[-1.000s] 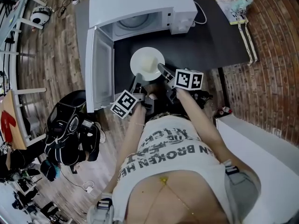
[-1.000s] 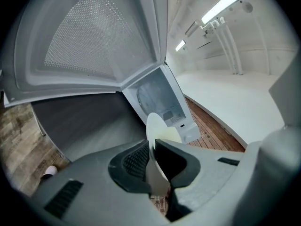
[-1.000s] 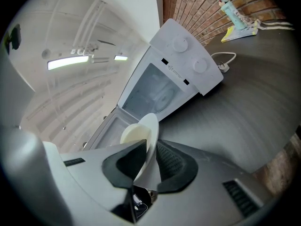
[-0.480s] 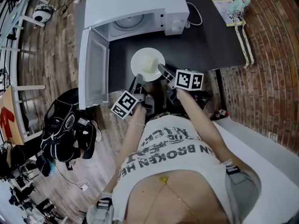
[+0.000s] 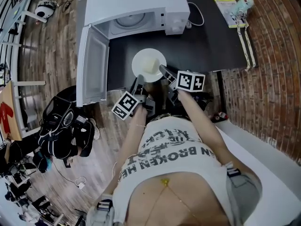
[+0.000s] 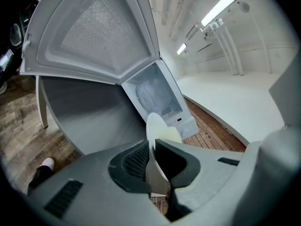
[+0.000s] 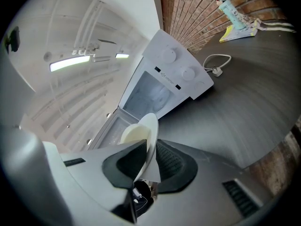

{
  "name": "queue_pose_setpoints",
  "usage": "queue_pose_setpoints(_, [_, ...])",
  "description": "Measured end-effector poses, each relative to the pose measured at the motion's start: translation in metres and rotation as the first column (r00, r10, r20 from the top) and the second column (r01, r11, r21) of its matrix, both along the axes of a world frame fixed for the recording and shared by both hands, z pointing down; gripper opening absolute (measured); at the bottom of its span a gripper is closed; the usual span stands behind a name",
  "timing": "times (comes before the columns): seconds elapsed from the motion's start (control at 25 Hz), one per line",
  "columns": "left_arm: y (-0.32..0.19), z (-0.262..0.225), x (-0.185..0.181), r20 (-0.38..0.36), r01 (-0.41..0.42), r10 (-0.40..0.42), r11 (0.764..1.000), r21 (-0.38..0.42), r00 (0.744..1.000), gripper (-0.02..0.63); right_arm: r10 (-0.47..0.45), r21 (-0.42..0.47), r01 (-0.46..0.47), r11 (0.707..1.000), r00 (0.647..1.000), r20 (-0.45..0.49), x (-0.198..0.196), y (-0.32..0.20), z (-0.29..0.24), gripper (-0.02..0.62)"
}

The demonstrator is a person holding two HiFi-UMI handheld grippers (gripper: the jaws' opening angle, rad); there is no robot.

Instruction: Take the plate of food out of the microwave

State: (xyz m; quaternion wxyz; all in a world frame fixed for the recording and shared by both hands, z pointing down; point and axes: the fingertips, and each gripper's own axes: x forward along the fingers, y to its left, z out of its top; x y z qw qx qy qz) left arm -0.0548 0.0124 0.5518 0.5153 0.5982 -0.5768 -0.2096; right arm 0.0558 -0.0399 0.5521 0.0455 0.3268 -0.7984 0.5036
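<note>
Plate (image 5: 149, 64) with pale food over table (image 5: 207, 36), near front edge. Your left gripper (image 5: 137, 82) and right gripper (image 5: 163, 70) on its near rim. Microwave (image 5: 136, 4) at table's left edge, door (image 5: 91, 65) open.

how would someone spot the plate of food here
Find the white microwave on the dark table, its door swung open. Just in front of its opening is the plate, clamped at its near rim by the left gripper and right gripper. It is the only round white dish, holding pale food.
</note>
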Motion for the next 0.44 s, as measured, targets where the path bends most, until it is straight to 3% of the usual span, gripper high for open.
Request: queue_pose_setpoints(0.44, [0.0004,-0.0002,0.0026,0.004,0.015,-0.015,1.0,0.003,1.0,0.04,-0.015,0.005,0.015,1.0,1.0,0.001,0.0023,-0.0012,-0.0001,0.063])
